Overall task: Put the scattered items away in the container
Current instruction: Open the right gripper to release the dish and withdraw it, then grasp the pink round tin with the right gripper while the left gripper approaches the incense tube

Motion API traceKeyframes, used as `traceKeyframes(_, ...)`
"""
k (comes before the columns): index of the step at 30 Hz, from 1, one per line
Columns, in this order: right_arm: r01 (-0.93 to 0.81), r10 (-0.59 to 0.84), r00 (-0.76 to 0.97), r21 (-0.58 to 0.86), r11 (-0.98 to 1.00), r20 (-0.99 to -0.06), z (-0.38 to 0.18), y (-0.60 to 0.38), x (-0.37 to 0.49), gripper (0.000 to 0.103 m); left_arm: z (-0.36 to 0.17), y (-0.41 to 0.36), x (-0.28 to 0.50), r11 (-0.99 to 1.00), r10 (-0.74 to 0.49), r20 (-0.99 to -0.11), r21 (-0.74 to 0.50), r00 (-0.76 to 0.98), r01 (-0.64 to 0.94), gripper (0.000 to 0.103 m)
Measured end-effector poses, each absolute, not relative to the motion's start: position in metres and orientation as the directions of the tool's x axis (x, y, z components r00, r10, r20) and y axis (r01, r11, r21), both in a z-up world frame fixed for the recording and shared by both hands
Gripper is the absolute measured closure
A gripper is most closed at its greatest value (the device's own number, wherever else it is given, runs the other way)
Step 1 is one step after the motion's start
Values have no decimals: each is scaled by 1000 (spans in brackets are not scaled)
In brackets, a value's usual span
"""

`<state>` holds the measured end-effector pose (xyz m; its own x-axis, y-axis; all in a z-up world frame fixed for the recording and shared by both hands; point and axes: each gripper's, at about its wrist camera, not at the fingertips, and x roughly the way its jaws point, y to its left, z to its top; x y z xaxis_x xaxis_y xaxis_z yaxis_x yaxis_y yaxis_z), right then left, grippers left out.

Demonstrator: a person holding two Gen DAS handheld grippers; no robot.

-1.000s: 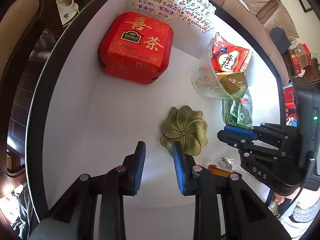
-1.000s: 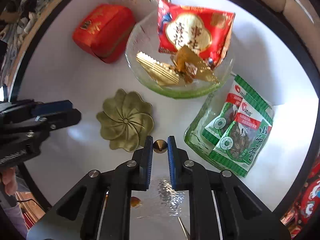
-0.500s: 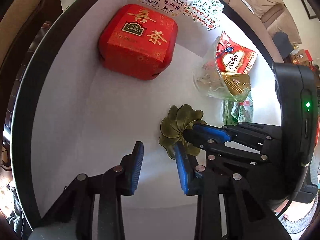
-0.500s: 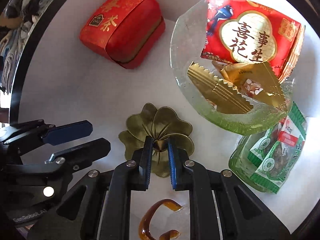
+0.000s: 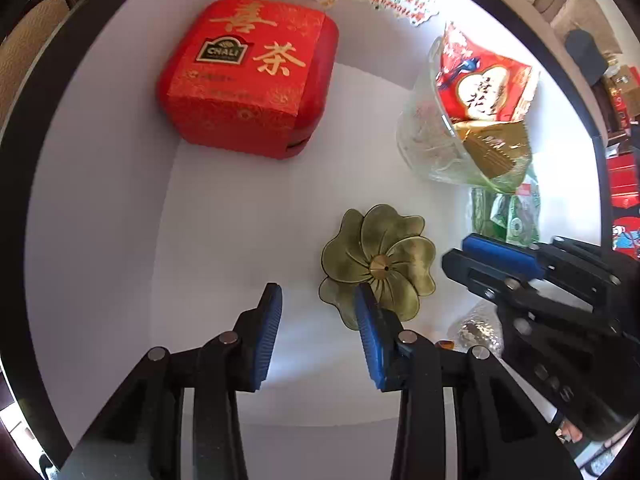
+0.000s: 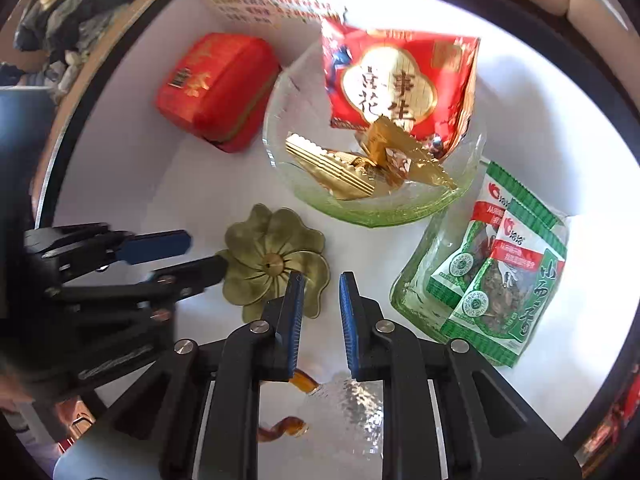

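While both hand-held grippers, left (image 5: 318,332) and right (image 6: 320,320), hang spread and empty beside the brass flower dish (image 6: 274,262), the right should straddle 1 petal rim squarely before pinching.

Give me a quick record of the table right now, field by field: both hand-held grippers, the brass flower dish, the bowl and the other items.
left hand-held gripper: open, empty
right hand-held gripper: open, empty
brass flower dish: flat on the white table, small brass cone at its centre
glass bowl: holds a red snack packet and gold wrappers
green glass dish: holds green seed packets
red tea box: closed, apart from the bowl
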<state>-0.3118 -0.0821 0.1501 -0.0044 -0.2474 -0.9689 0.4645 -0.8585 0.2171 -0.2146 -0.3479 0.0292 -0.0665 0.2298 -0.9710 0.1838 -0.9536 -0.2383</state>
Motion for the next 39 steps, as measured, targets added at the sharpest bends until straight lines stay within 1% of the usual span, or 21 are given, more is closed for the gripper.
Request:
traceKeyframes(4,458,-309,-29,262,-849,-951,178,-50,-316,83,22,-344,-221,-959,215,-976,-217,-31,182,65)
traceKeyframes(5,454,-316,-35,266,-850,-948,187,-66,-317,83,21,-343,-221,-956,225,-974,-226,-28,185,66)
traceKeyframes(7,445,-331,-44,278,-851,-943,199,-79,-259,83,20,-338,-222,-956,236,-971,-236,-23,174,74)
traceKeyframes(8,440,-337,-50,283,-852,-940,188,-66,-231,83,19,-336,-223,-956,234,-972,-233,-16,179,74)
traceKeyframes(11,433,-366,-60,306,-848,-929,170,-46,-250,83,18,-332,-227,-958,223,-975,-220,-4,182,74)
traceKeyframes(13,432,-378,-68,314,-845,-923,148,-98,-245,83,18,-331,-230,-958,213,-977,-210,-5,194,75)
traceKeyframes(16,435,-385,-71,319,-842,-920,111,-114,-251,83,16,-330,-235,-951,209,-978,-208,-17,228,75)
traceKeyframes(20,423,-390,-74,325,-845,-918,109,-97,-242,83,17,-325,-241,-942,226,-973,-230,-43,247,75)
traceKeyframes(21,422,-392,-76,327,-846,-917,107,-99,-242,84,17,-324,-243,-939,229,-972,-234,-50,251,75)
traceKeyframes(22,423,-399,-77,333,-843,-913,105,-102,-242,87,17,-323,-245,-936,235,-971,-241,-54,257,75)
traceKeyframes(23,423,-407,-79,339,-840,-910,101,-105,-243,88,18,-322,-247,-935,236,-970,-243,-59,259,75)
traceKeyframes(25,423,-409,-99,334,-842,-907,106,-99,-239,85,19,-320,-249,-939,219,-973,-229,-67,255,75)
traceKeyframes(29,430,-449,-166,345,-834,-878,132,-73,-230,83,32,-326,-246,-961,116,-990,-133,-86,241,73)
traceKeyframes(31,413,-447,-200,339,-846,-872,144,-51,-221,80,48,-332,-239,-967,95,-988,-122,-123,226,67)
traceKeyframes(33,385,-446,-218,344,-856,-868,153,-20,-209,79,66,-334,-229,-975,72,-984,-104,-163,197,65)
traceKeyframes(36,325,-415,-268,324,-889,-869,167,38,-186,77,97,-323,-208,-986,76,-968,-109,-240,128,64)
traceKeyframes(37,302,-398,-285,312,-901,-872,169,58,-177,75,108,-317,-199,-988,80,-958,-113,-275,104,63)
traceKeyframes(38,279,-376,-298,297,-913,-877,171,77,-169,72,119,-308,-190,-990,88,-947,-117,-308,75,61)
traceKeyframes(39,256,-349,-312,276,-927,-884,171,95,-162,71,129,-294,-180,-992,97,-936,-118,-338,41,54)
